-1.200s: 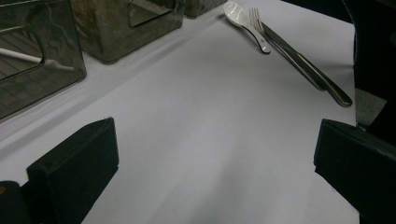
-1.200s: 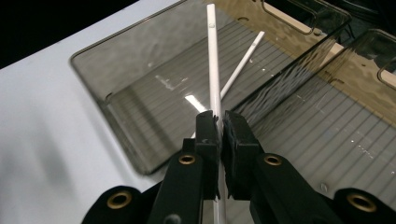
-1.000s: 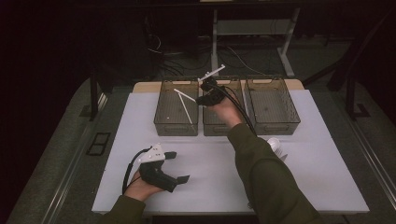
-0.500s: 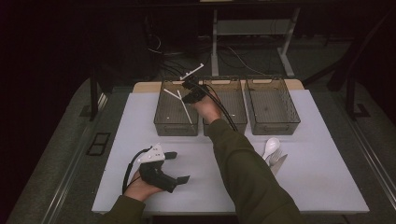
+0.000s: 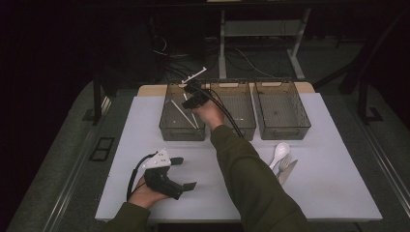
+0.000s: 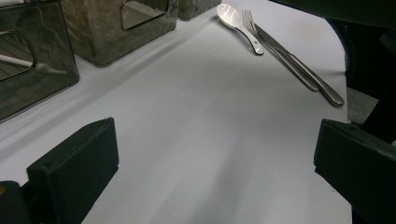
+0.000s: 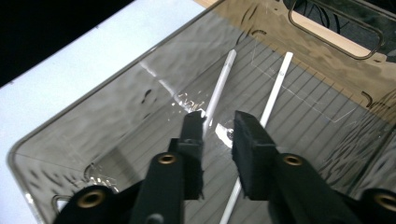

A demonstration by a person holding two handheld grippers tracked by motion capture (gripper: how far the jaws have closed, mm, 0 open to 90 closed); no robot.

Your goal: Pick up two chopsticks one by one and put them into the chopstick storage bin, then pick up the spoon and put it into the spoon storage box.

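White utensil point(image 5: 195, 76), clamped in right hand-held gripper point(image 5: 193, 95), slanting up-right, left hand-held gripper point(image 6: 210, 163) apart.

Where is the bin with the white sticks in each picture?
High view: the bin is leftmost of three.
Left gripper view: at the upper left edge.
Right gripper view: under the right gripper.
Shared landmark: the white sticks inside it.

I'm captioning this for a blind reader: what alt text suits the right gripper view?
The right gripper, jaws slightly apart, hangs over a smoky clear bin that holds two white sticks. One stick's lower end sits between the jaw tips; whether it is gripped is unclear.
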